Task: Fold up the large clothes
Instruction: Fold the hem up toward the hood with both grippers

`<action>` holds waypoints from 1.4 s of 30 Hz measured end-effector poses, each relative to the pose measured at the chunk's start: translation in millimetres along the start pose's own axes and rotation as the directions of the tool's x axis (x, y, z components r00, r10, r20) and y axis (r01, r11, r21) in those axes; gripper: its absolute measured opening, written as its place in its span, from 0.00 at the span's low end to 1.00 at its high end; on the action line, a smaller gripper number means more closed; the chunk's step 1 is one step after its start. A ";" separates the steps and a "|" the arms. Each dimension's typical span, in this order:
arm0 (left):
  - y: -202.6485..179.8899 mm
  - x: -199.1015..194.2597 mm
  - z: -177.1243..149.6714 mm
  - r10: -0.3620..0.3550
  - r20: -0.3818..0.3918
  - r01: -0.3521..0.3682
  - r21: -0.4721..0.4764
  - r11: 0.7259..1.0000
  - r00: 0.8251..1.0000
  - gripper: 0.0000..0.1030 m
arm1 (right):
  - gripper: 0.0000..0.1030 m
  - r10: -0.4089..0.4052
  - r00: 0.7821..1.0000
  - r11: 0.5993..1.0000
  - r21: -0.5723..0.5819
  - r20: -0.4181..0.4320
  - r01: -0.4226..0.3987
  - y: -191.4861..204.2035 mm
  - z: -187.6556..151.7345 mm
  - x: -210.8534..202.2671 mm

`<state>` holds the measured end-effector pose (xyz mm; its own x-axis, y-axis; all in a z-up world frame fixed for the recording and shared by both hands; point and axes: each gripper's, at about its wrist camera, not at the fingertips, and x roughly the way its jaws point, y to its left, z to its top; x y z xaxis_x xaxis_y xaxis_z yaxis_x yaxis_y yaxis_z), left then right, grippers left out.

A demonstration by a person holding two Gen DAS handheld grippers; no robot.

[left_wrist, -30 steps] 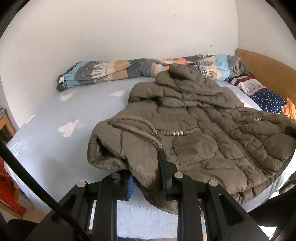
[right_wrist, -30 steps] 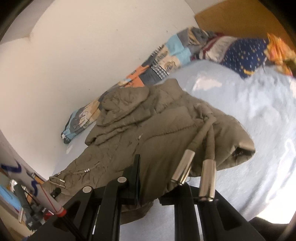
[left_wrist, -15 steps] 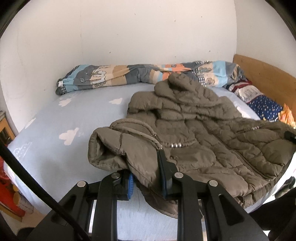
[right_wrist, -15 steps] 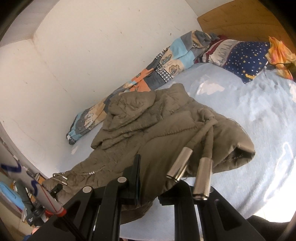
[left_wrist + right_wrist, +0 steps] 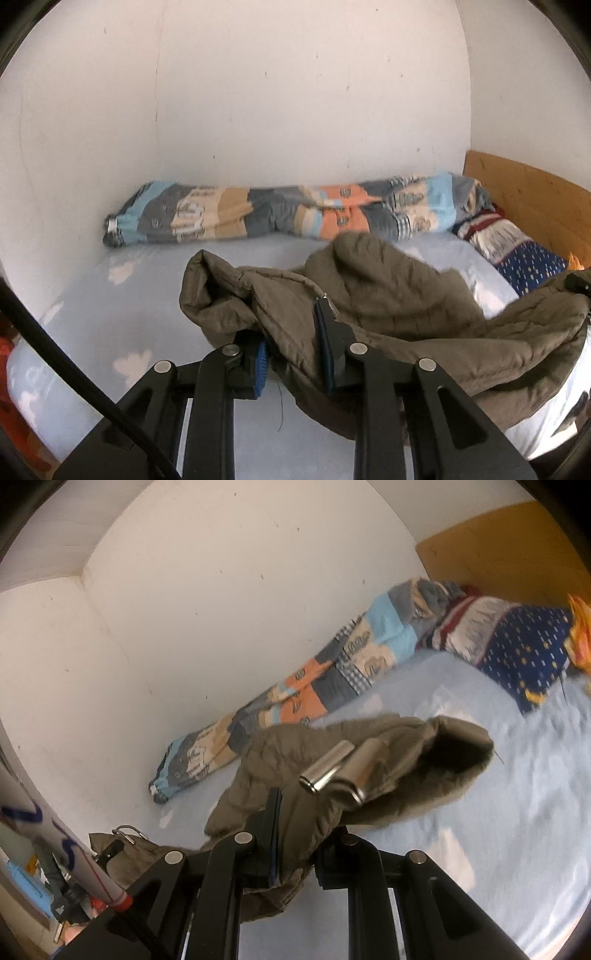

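Observation:
An olive quilted hooded jacket [image 5: 399, 295] hangs lifted above the pale blue bed sheet [image 5: 122, 325], its hood still resting toward the back. My left gripper [image 5: 291, 347] is shut on a fold of the jacket near a sleeve opening, with fabric draped over its blue pads. In the right wrist view the same jacket [image 5: 280, 760] bunches over my right gripper [image 5: 299, 845], which is shut on its edge. Two silver cord ends [image 5: 332, 771] dangle across the fabric beside a dark sleeve opening [image 5: 458, 753].
A rolled patchwork quilt [image 5: 288, 214] lies along the white back wall. A navy dotted pillow [image 5: 532, 266] and a wooden headboard [image 5: 528, 195] sit at the right. In the right wrist view, clutter and a white pole [image 5: 55, 842] stand beyond the bed's left edge.
Both grippers have risen, lifting the jacket's near edge off the bed. The jacket lay spread flat before; now it hangs bunched, and the cord ends swing upward.

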<state>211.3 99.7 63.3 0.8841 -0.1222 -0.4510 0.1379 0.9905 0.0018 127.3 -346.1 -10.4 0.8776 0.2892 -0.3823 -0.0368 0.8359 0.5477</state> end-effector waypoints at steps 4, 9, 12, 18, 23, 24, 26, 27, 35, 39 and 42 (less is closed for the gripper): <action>2.6 30.8 34.7 -0.003 0.036 0.006 -0.083 0.997 0.999 0.24 | 0.15 -0.025 0.998 1.000 -0.006 0.052 0.025 0.1 32.5 33.0; 12.7 88.8 56.9 0.032 0.050 -0.025 -0.146 0.989 0.998 0.29 | 0.15 -0.073 0.993 0.997 -0.014 0.088 0.075 -2.4 66.5 83.6; 17.4 128.2 59.5 0.060 0.045 -0.054 -0.128 0.990 0.997 0.39 | 0.15 -0.116 0.988 0.992 -0.033 0.100 0.120 -5.9 81.8 121.8; 30.7 187.3 64.6 0.089 0.009 -0.088 -0.086 0.992 0.996 0.73 | 0.15 -0.226 0.970 0.970 -0.077 0.086 0.233 -23.0 94.8 207.6; 44.6 183.1 63.0 0.135 0.050 -0.128 -0.126 0.984 0.990 0.88 | 0.15 -0.345 0.936 0.921 -0.171 0.065 0.351 -37.2 86.8 257.9; 46.0 182.9 62.0 0.131 0.042 -0.124 -0.133 0.983 0.991 0.88 | 0.15 -0.363 0.930 0.912 -0.184 0.054 0.367 -41.2 84.2 264.6; 43.4 174.9 58.9 0.188 0.070 -0.178 -0.125 0.976 0.980 0.88 | 0.16 -0.402 0.915 0.893 -0.208 0.034 0.400 -46.4 75.6 276.1; 41.7 168.0 57.9 0.224 0.104 -0.211 -0.124 0.970 0.969 0.89 | 0.16 -0.412 0.911 0.888 -0.214 0.026 0.407 -48.5 72.4 278.9; 59.9 121.5 60.8 0.275 0.289 -0.192 -0.286 0.939 0.917 0.89 | 0.16 -0.441 0.897 0.886 -0.171 -0.020 0.432 -62.6 70.0 286.5; 27.5 155.4 47.5 0.132 0.190 -0.107 -0.135 0.985 0.973 0.88 | 0.17 -0.438 0.899 0.890 -0.155 -0.024 0.429 -59.5 71.2 286.4; -8.5 184.2 26.3 0.030 0.109 -0.029 -0.008 1.000 0.994 0.89 | 0.17 -0.442 0.897 0.889 -0.147 -0.028 0.434 -57.8 70.8 285.9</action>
<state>384.7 67.0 3.7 0.9311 -0.0989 -0.3511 0.1085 0.9941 0.0080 414.1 -344.8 -98.7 0.7900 -0.0973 -0.6053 0.2778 0.9370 0.2120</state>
